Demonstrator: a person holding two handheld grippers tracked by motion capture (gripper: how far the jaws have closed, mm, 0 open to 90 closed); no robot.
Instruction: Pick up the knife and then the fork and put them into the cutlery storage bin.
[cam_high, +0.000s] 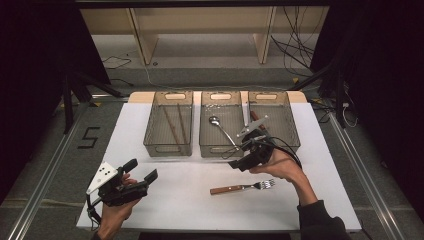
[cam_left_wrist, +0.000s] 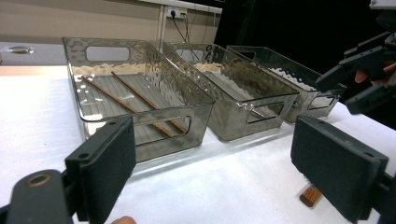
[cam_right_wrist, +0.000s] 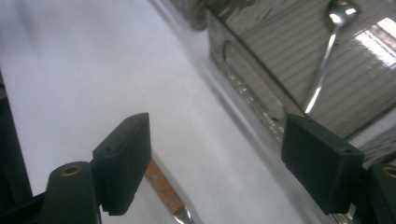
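A fork (cam_high: 242, 188) with a wooden handle lies flat on the white table (cam_high: 200, 205), tines to the right. Its handle (cam_right_wrist: 161, 186) lies below my right gripper's left jaw, and its butt end (cam_left_wrist: 311, 196) shows in the left gripper view. My right gripper (cam_high: 239, 157) (cam_right_wrist: 215, 158) hovers open, with nothing between its jaws, just in front of the middle bin (cam_high: 220, 147), above and behind the fork. At the near left, my left gripper (cam_high: 141, 170) (cam_left_wrist: 210, 163) is held open and empty, facing the bins. The right gripper (cam_left_wrist: 359, 74) also appears at the right edge of the left gripper view.
Three clear bins stand side by side at the back. The left bin (cam_high: 167, 147) holds two chopsticks (cam_left_wrist: 126, 100), the middle one a metal spoon (cam_right_wrist: 327, 60), and the right bin (cam_high: 287, 125) a brown-handled utensil (cam_high: 256, 119). White table surface lies between the grippers.
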